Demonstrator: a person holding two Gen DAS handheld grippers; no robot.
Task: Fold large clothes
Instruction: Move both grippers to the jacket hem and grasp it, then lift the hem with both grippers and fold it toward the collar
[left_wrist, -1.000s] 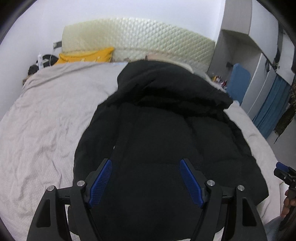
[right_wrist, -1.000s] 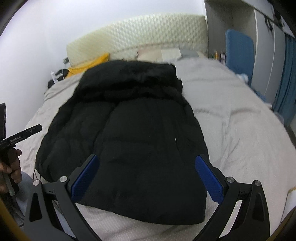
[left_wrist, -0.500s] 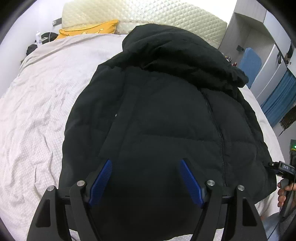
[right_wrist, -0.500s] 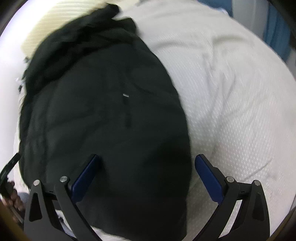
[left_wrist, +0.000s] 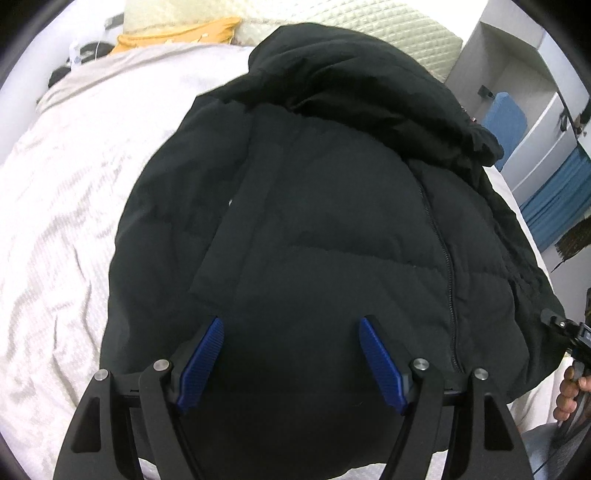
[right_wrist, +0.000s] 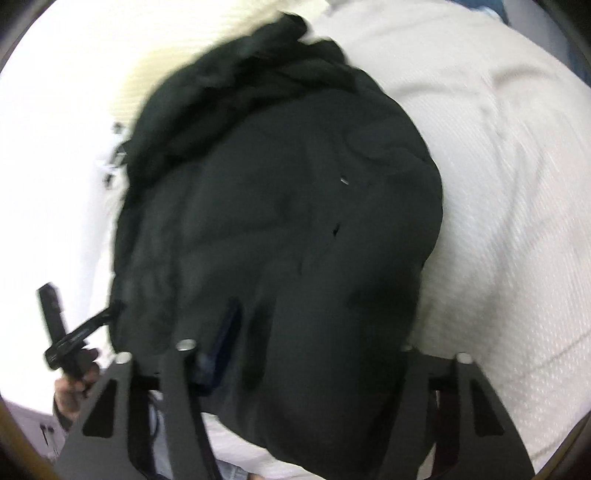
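Note:
A black puffy hooded jacket (left_wrist: 332, 221) lies spread on the bed, hood toward the headboard and zip running down its right half. My left gripper (left_wrist: 291, 354) hovers open over the jacket's near hem, blue pads (left_wrist: 201, 362) apart, nothing pinched. In the blurred right wrist view, the jacket (right_wrist: 295, 203) fills the gap of my right gripper (right_wrist: 317, 325). Its jaws are closing on the hem's right corner: one blue pad (right_wrist: 227, 332) lies against the fabric and the other is buried under it. Each gripper shows at the other view's edge, held in a hand (left_wrist: 570, 387).
A pale textured bed cover (left_wrist: 62, 229) surrounds the jacket. A quilted headboard (left_wrist: 388, 26) and a yellow pillow (left_wrist: 177, 31) are at the far end. A white wardrobe, a blue chair (left_wrist: 506, 118) and a blue curtain (left_wrist: 554, 195) stand to the right.
Both grippers have sunk toward the jacket's near hem and tipped downward. The right gripper's jaws have narrowed from wide open, and fabric now bunches between them. The left jaws kept their width.

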